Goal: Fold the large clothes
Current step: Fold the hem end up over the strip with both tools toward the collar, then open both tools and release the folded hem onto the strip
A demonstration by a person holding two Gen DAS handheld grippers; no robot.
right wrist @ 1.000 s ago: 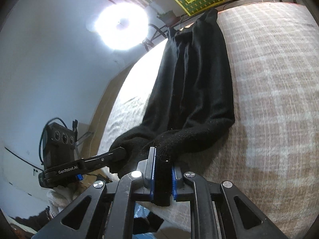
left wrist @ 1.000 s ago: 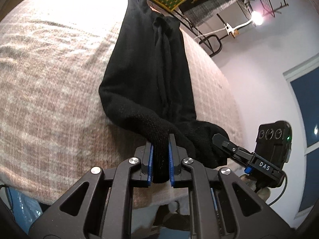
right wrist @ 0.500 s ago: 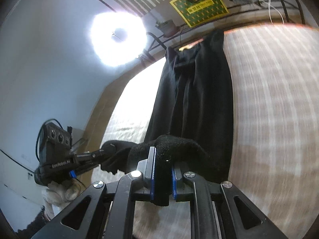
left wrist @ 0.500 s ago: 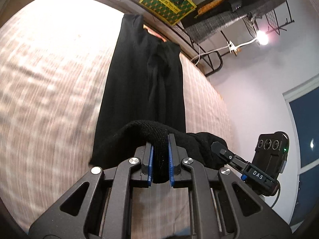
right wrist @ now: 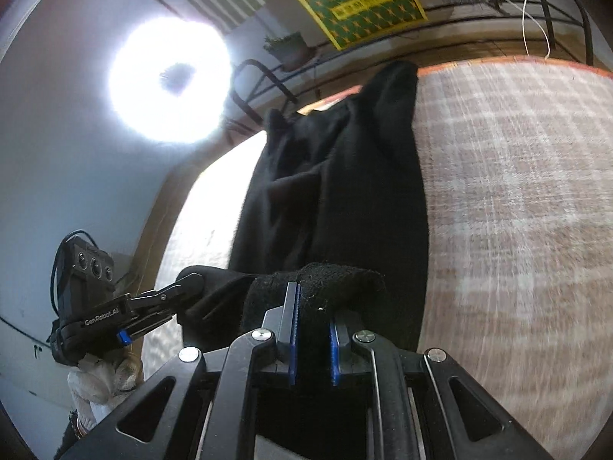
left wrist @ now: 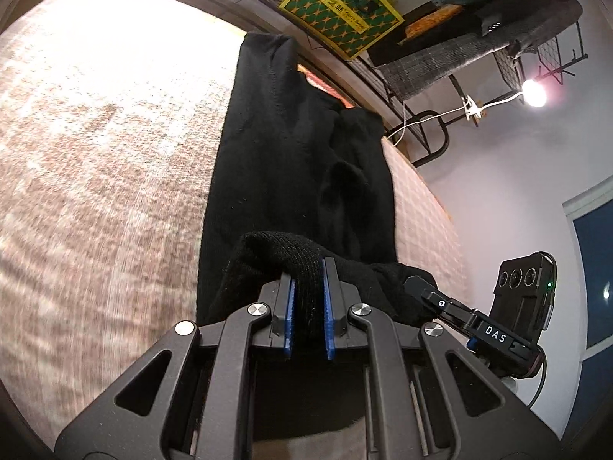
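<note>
Both the left hand-held gripper [left wrist: 306,299] and right hand-held gripper [right wrist: 312,326] are clamped on the near end of the black garment [left wrist: 291,161], raising it above the bed [left wrist: 95,153], probably to fold it in 2.

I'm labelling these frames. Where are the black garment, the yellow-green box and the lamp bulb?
black garment [left wrist: 291,161]: left wrist view, flat middle on the bed.
yellow-green box [left wrist: 339,7]: left wrist view, patterned face.
lamp bulb [left wrist: 533,92]: left wrist view, glowing centre.
</note>
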